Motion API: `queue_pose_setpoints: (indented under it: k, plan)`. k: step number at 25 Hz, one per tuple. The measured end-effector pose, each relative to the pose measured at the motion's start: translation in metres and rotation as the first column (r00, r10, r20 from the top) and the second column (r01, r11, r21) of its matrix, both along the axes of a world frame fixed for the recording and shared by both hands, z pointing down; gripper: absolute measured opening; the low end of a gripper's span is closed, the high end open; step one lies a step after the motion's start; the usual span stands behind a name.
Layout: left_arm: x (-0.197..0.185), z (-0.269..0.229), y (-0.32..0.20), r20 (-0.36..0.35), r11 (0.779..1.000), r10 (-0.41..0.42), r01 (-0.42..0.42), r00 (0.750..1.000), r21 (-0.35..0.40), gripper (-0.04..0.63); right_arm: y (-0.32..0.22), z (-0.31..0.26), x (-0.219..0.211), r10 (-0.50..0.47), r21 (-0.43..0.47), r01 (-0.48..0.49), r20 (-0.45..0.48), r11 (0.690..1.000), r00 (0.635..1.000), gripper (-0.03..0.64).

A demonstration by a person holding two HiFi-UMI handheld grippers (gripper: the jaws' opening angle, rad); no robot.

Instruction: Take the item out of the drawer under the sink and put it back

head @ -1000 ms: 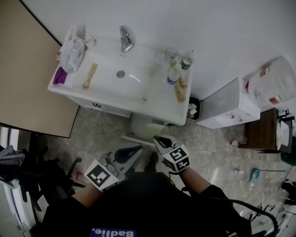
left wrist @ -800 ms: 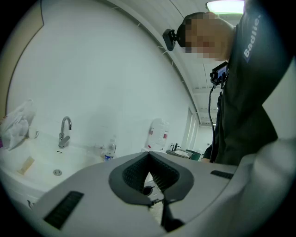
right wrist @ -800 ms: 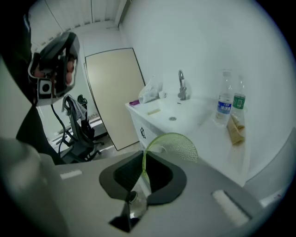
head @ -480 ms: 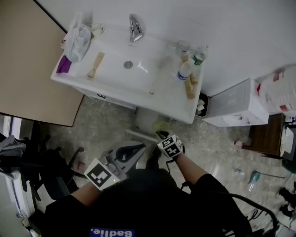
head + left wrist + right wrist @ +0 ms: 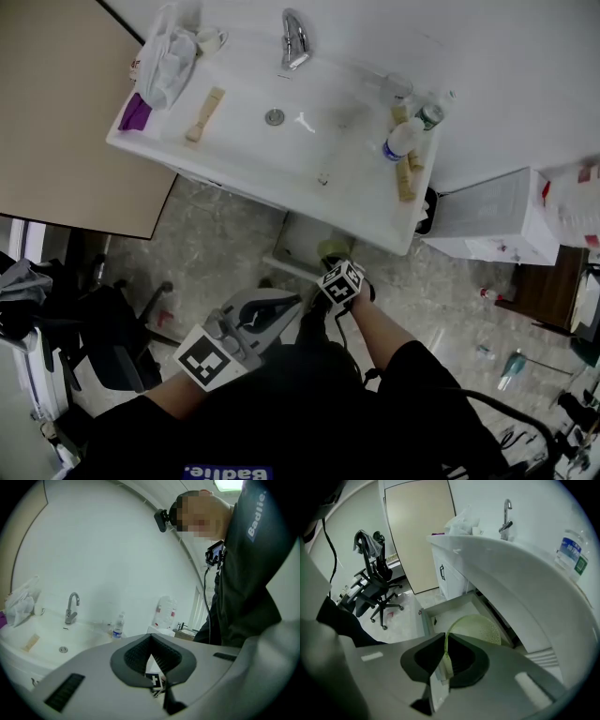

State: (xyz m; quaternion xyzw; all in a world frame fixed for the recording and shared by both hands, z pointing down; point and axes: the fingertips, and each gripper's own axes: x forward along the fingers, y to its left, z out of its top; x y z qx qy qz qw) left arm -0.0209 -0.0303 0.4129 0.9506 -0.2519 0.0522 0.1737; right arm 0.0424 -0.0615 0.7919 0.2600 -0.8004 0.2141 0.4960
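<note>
The right gripper [image 5: 446, 644] pinches the green colander [image 5: 480, 629] by its rim over the open drawer [image 5: 445, 610] under the sink [image 5: 511, 559], seemingly returning it, so it next needs lowering flat and letting go, while the left gripper [image 5: 151, 641] hangs closed and empty.

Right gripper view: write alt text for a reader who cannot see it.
The right gripper is shut on the rim of a pale green strainer at the open drawer beneath the white sink. A black office chair stands to the left.
</note>
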Motion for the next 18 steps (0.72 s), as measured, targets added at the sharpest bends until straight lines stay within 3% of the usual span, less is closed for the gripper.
queue_pose_setpoints:
  k: [9,18]
  plan:
    - [-0.007,0.01,-0.003,0.02,1.0,0.007,-0.007,1.0,-0.013,0.005,-0.009,0.049,0.002,-0.155,-0.02,0.153,-0.14,0.988,0.978,0.021]
    - [-0.014,0.018,-0.013,0.028,0.999,-0.003,0.004,1.0,-0.032,0.005,-0.018,0.077,0.007,-0.223,-0.028,0.223,-0.21,0.975,0.952,0.021]
